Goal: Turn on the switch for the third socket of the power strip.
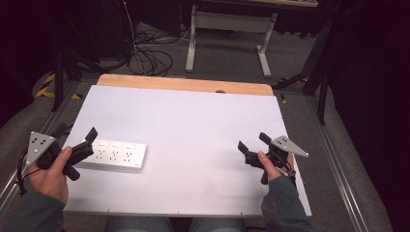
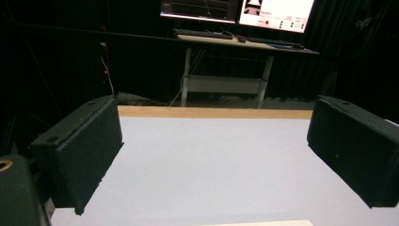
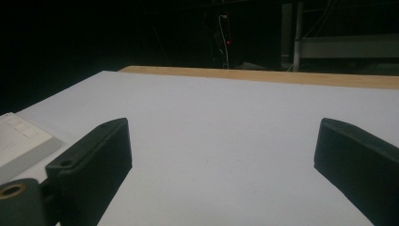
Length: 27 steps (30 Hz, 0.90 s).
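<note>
- One broad white tabletop with a pale wooden strip along its far edge; its near corners are cut off by the person's green sleeves in the high view.
- One white rectangular plastic power strip lies flat at the tabletop's left side; its left end is hidden behind the left claw. In the right gripper view only its corner shows, cropped by the frame.
- Left claw, held in the left hand, has its black jaws spread apart, gripping nothing; whether it touches the strip cannot be told.
- Right claw, near the right edge, stands spread too, empty, well apart from the strip.
</note>
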Each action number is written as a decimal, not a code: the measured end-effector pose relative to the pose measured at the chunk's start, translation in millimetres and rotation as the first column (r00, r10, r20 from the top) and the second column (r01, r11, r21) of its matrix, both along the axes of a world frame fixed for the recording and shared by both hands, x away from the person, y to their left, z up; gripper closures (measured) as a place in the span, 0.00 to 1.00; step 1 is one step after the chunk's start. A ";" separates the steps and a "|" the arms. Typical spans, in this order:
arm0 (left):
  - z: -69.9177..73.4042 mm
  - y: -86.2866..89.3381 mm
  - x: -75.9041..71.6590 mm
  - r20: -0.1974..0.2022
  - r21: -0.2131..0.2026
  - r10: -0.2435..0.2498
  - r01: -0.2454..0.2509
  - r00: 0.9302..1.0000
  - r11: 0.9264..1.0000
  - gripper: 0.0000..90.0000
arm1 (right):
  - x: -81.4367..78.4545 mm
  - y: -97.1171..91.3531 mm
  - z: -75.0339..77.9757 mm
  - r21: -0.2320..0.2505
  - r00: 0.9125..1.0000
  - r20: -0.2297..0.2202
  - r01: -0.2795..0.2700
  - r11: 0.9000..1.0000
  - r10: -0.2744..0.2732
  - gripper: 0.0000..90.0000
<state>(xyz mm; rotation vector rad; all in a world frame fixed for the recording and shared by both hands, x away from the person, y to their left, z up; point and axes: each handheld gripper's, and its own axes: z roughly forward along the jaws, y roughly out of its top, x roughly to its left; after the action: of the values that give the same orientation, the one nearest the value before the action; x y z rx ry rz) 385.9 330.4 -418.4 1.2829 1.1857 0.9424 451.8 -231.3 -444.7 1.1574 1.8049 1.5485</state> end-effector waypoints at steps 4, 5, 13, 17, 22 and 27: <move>0.1 -2.2 2.4 0.002 0.003 -0.008 0.008 1.000 1.000 0.05 | -1.9 -2.7 0.0 0.001 1.000 0.002 0.006 1.000 -0.006 0.05; 0.2 -2.5 2.5 0.002 0.003 -0.010 0.010 1.000 1.000 0.05 | -1.9 -2.7 0.0 0.001 1.000 0.002 0.006 1.000 -0.006 0.05; 0.4 -0.5 0.6 0.006 0.004 -0.010 0.010 1.000 1.000 0.06 | -0.2 1.7 -0.6 -0.010 1.000 -0.002 -0.013 1.000 0.013 0.05; 0.8 -0.6 0.1 0.003 0.011 -0.002 0.002 1.000 1.000 0.08 | 0.7 2.7 -0.3 -0.014 1.000 -0.003 -0.018 1.000 0.018 0.05; 2.0 -1.3 1.0 -0.010 0.044 0.001 -0.001 1.000 0.999 0.19 | 0.9 3.2 -0.1 -0.015 1.000 -0.002 -0.020 1.000 0.020 0.06; 3.9 1.3 2.9 -0.042 0.014 -0.037 0.038 0.998 0.999 0.43 | 0.1 2.4 0.1 -0.021 1.000 -0.002 -0.020 1.000 0.020 0.06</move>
<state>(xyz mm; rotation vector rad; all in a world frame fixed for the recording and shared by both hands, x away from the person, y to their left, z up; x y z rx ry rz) 388.9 331.7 -414.4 1.3374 1.1846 0.9023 452.0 -228.9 -444.6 1.1345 1.8346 1.5362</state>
